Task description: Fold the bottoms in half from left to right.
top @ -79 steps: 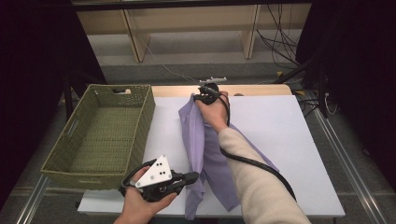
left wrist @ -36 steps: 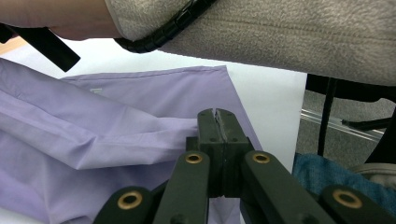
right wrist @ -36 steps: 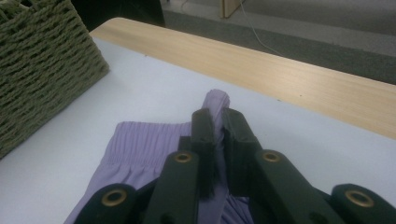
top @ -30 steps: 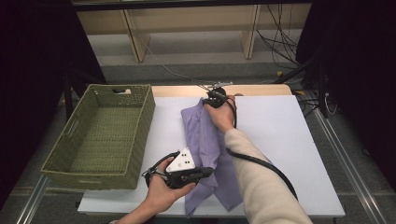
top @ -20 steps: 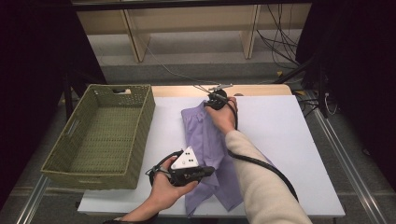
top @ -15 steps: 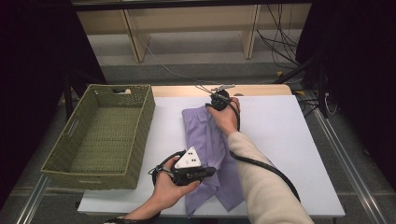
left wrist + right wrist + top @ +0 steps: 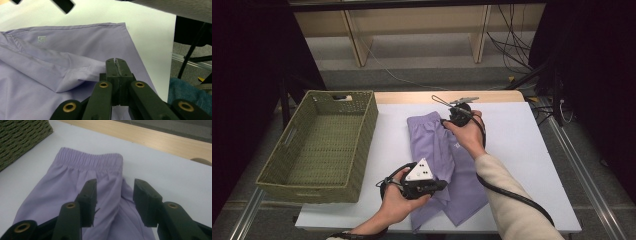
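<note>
Purple shorts [image 7: 437,145] lie flat on the white table [image 7: 522,140], waistband [image 7: 90,160] at the far end. My left gripper [image 7: 441,186] rests low on the near part of the shorts [image 7: 62,50]; in the left gripper view it [image 7: 116,62] is shut, with a fold of the cloth pinched at its tips. My right gripper [image 7: 446,121] hovers over the upper part of the shorts [image 7: 75,177], just behind the waistband. Its jaws have just been opening, and the right gripper [image 7: 115,187] stands open with the cloth lying loose beneath the gap.
A green woven basket [image 7: 367,130] stands at the left of the table, its corner [image 7: 22,135] near the waistband. A wooden strip [image 7: 437,96] runs along the table's far edge. Cables and a shelf lie on the floor beyond. The table's right half [image 7: 532,165] is bare white.
The right gripper has carried the waistband rightward, opened and let it go, so the shorts now lie flat. The left gripper has shifted right and farther onto the table, still shut on the cloth.
</note>
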Demonstrator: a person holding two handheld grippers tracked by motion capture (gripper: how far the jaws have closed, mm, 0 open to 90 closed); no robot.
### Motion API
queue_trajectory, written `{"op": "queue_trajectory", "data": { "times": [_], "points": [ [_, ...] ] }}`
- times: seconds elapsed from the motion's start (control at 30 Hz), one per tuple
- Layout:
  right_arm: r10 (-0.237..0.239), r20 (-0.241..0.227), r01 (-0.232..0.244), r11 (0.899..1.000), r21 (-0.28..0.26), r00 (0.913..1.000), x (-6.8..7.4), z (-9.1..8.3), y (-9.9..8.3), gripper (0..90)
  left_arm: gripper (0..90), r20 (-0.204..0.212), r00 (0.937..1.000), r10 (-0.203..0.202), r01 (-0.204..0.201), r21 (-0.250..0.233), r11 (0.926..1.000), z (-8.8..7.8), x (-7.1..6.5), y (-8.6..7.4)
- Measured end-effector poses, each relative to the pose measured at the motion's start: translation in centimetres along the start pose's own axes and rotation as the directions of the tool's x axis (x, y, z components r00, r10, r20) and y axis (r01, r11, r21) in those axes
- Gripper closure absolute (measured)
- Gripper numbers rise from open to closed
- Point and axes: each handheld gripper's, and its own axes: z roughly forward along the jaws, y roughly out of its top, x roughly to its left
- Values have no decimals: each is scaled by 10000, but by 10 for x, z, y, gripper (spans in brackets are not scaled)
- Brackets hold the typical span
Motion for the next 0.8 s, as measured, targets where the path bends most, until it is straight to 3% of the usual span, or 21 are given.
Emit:
{"op": "queue_trajectory", "data": {
  "times": [0.27,0.57,0.8],
  "points": [
    [-489,-431,496,9986,155,9979,3,-42,-28,536,892,-42,10000,-49,49,3,10000,0,0,0],
    [-706,-999,728,9972,191,9925,16,-91,-80,529,892,-86,9999,-58,58,51,10000,1,-1,-2],
    [-1096,-1486,1161,9926,364,9828,31,-119,-114,532,892,-169,9997,-148,149,57,9999,1,2,-3]
  ]
}}
